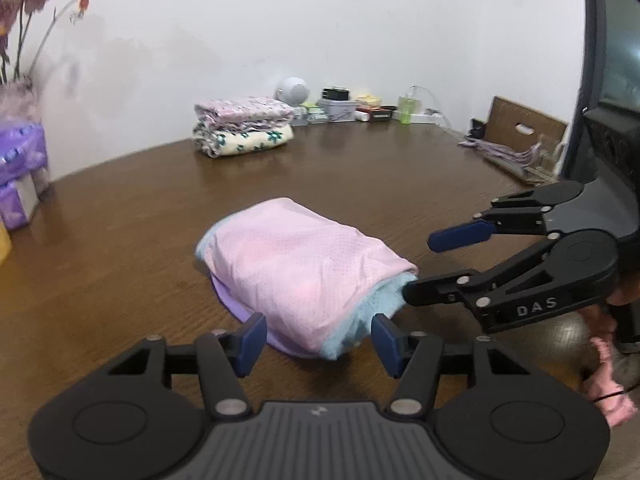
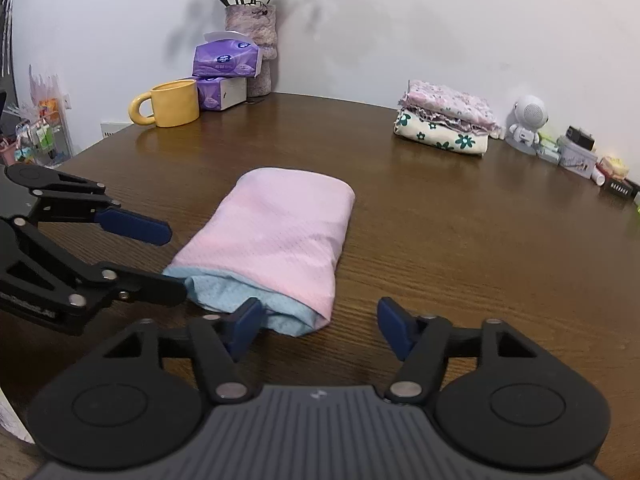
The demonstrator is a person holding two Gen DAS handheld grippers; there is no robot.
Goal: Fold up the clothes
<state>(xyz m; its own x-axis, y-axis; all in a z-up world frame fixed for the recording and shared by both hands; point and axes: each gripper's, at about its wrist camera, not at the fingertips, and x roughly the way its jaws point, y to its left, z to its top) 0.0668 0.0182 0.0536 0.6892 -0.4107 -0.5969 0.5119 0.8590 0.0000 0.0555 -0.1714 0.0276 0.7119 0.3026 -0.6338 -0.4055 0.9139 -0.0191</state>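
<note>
A folded garment (image 1: 296, 268) (image 2: 272, 236), pink on top with light blue and purple layers at its edges, lies on the brown wooden table (image 1: 120, 240) (image 2: 460, 240). In its own view my left gripper (image 1: 319, 342) is open, with a blue pad on each side of the bundle's near end and not pressing. From the right wrist view the left gripper (image 2: 168, 263) has its lower finger beside the blue hem and its upper finger in the air. My right gripper (image 2: 319, 322) (image 1: 424, 266) is also open at the bundle's blue end, its left pad against the cloth.
A stack of folded floral clothes (image 1: 244, 128) (image 2: 444, 124) sits at the back. A yellow mug (image 2: 168, 104), purple tissue packs (image 2: 224, 60) and a vase of flowers (image 2: 252, 40) stand far left. Small items and a cardboard box (image 1: 524, 132) line the wall.
</note>
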